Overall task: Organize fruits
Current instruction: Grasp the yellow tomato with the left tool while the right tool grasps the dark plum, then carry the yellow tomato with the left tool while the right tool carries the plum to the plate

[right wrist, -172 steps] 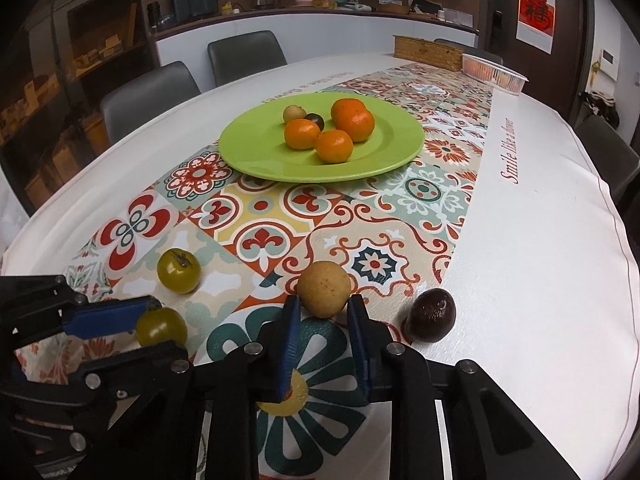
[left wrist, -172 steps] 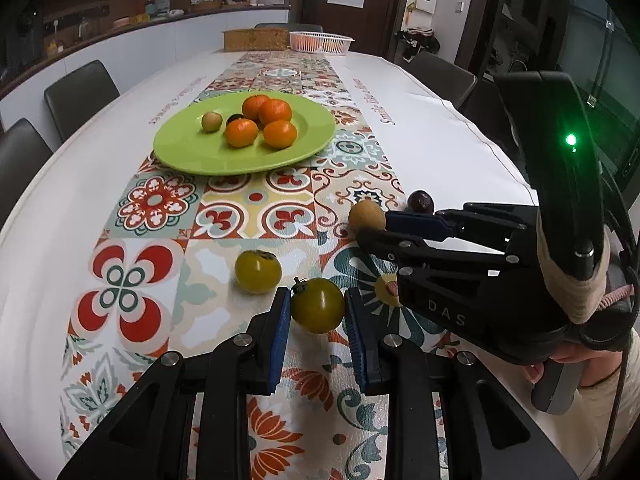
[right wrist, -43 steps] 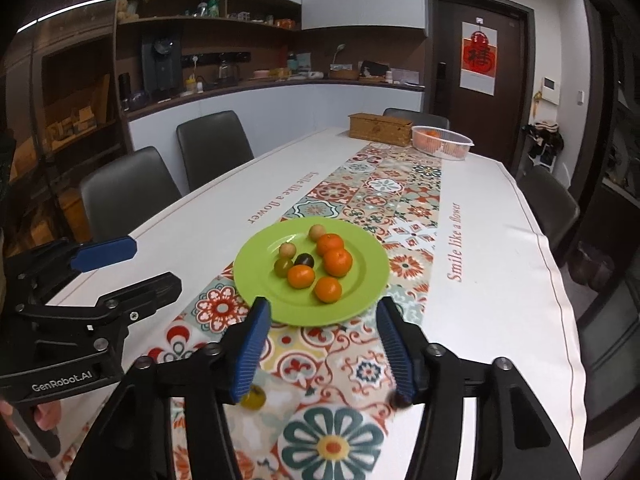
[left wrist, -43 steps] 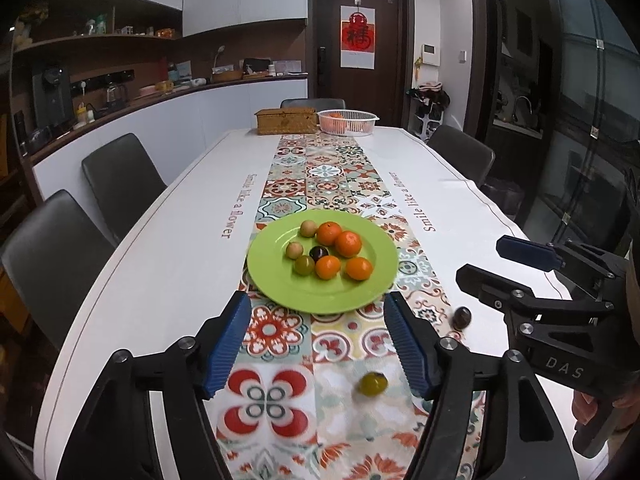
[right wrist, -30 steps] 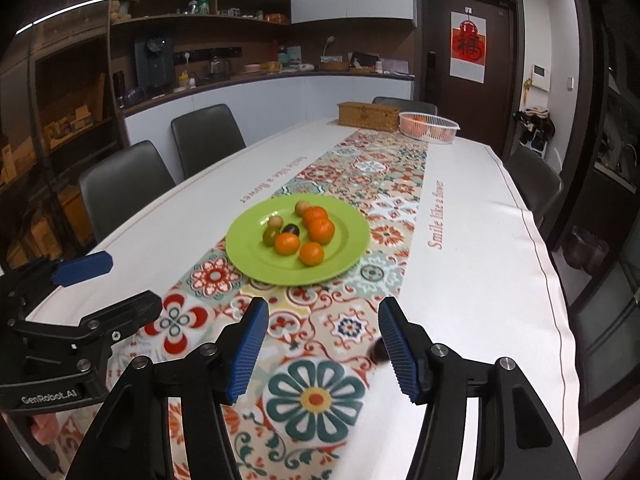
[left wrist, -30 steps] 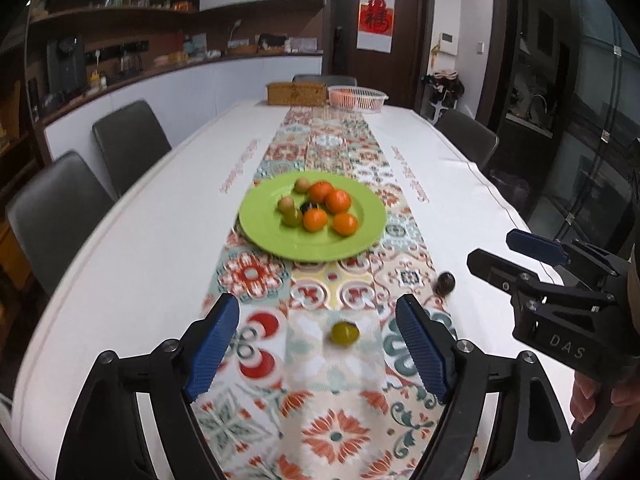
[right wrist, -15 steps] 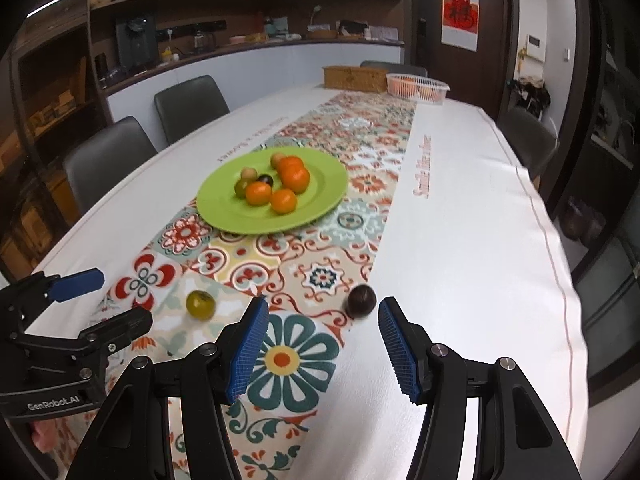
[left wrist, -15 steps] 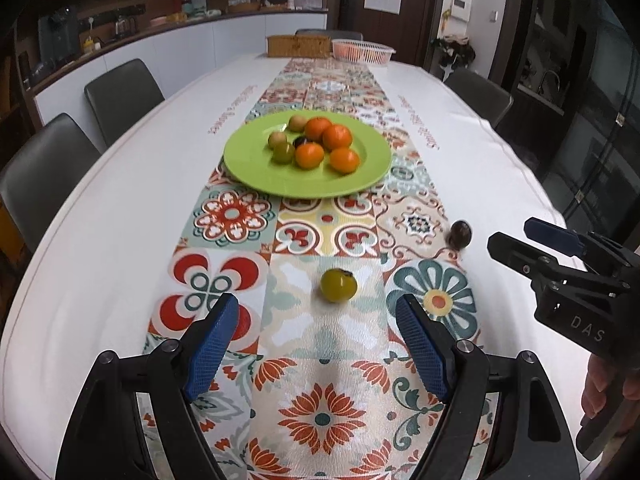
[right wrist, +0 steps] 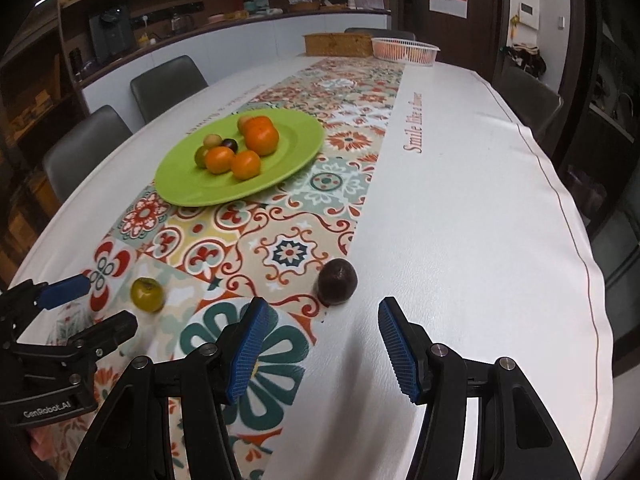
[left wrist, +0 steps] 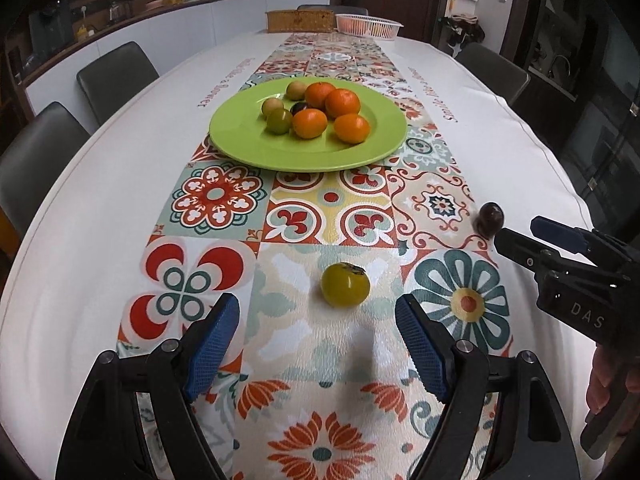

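Observation:
A green tomato-like fruit [left wrist: 345, 284] lies on the patterned runner just ahead of my open, empty left gripper [left wrist: 318, 340]; it also shows in the right wrist view [right wrist: 147, 294]. A dark purple fruit [right wrist: 337, 275] lies at the runner's edge just ahead of my open, empty right gripper [right wrist: 320, 344]; it shows in the left wrist view [left wrist: 490, 219] too. A green plate [left wrist: 240, 136], also seen in the right wrist view [right wrist: 192, 192], holds oranges [left wrist: 343, 104], small green and tan fruits and one dark fruit farther up the table.
The long oval table has a white cloth [right wrist: 460, 208] and a tiled runner [left wrist: 332, 216]. A wicker box [left wrist: 300, 20] and a pink basket [left wrist: 368, 26] stand at the far end. Grey chairs [left wrist: 116, 72] line both sides.
Both grippers have come down and forward toward the table. The green fruit now sits close ahead of the left gripper and the dark fruit close ahead of the right. Both stay open.

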Motion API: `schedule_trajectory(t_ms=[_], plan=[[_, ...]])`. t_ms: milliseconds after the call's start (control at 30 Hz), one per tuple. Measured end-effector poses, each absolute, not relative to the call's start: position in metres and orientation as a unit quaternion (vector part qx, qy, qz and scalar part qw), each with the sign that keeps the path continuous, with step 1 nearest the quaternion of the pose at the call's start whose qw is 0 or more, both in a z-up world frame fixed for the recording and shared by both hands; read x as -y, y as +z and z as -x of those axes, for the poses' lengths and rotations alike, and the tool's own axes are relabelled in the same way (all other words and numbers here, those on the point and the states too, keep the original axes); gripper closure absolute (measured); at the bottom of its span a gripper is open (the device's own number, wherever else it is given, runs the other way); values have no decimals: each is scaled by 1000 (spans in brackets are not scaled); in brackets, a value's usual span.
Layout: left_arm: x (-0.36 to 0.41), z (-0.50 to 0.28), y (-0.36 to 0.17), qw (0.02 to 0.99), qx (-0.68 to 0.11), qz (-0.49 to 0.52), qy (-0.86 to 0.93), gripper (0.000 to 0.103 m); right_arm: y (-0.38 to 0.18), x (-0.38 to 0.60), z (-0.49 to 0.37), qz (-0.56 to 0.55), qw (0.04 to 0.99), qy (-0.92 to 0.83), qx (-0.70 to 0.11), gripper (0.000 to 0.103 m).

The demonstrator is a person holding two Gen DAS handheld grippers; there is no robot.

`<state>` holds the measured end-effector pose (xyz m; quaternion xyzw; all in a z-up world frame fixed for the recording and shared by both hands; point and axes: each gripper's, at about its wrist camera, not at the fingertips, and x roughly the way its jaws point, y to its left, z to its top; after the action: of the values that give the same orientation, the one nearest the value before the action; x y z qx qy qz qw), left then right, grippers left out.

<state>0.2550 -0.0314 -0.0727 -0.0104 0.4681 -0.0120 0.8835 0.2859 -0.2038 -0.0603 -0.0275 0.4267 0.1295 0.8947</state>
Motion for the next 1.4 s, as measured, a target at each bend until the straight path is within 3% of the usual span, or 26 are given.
schedule_trajectory(t_ms=[233, 833, 1000, 1400], plan=[[36, -263, -77, 883, -470, 7, -15, 30, -69, 205, -299, 30, 892, 128, -433, 46], [38, -278, -88, 872, -488, 13, -40, 74, -83, 200, -319, 40, 882, 128, -452, 69], [38, -279, -88, 872, -488, 8, -45, 74, -83, 197, -319, 49, 883, 128, -449, 75], [37, -271, -75, 879, -474, 13, -57, 74, -70, 193, -299, 34, 886, 145, -438, 75]])
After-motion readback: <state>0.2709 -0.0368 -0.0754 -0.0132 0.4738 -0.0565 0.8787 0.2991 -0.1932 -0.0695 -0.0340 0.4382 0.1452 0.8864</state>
